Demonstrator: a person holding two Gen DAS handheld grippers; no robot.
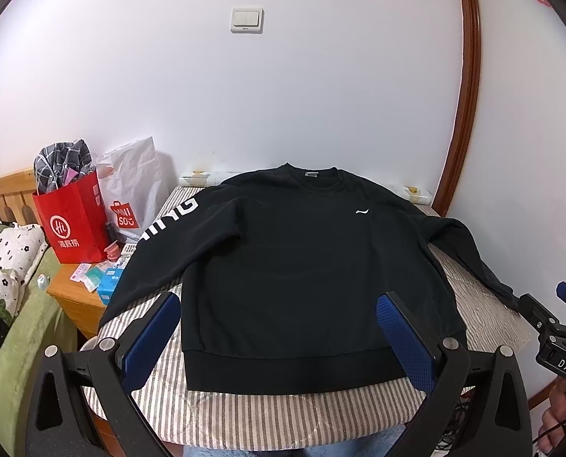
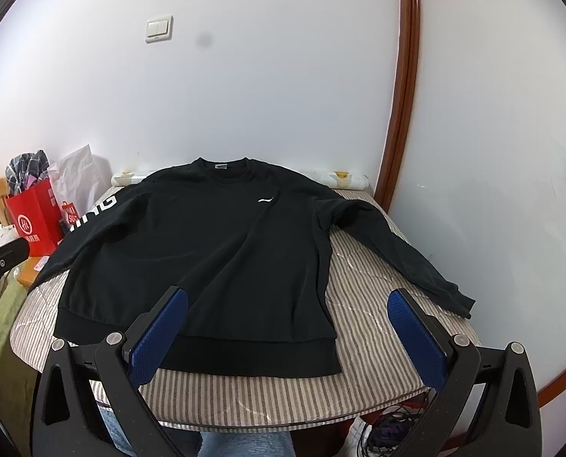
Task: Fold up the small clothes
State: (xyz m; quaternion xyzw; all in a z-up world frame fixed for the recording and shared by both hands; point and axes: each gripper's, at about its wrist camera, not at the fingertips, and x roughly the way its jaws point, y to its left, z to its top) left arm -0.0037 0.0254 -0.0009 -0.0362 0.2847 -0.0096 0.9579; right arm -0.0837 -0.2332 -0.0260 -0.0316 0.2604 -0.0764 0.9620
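Bags [image 1: 78,217] left of sweatshirt [image 1: 294,266]

Light: even, soft, bright on the white wall [image 1: 283,95]; source perhaps off-frame.
Shadows: faint, behind the bags [image 1: 104,205].
Detail: black sweatshirt [image 1: 283,266] nearly featureless, folds lost in dark.
Distortion: heavy fisheye, door frame [image 1: 469,76] bowed, black vignette at corners.
Lens: grey smudge on the right wrist view [image 2: 205,40].
Focus: sharp centre.
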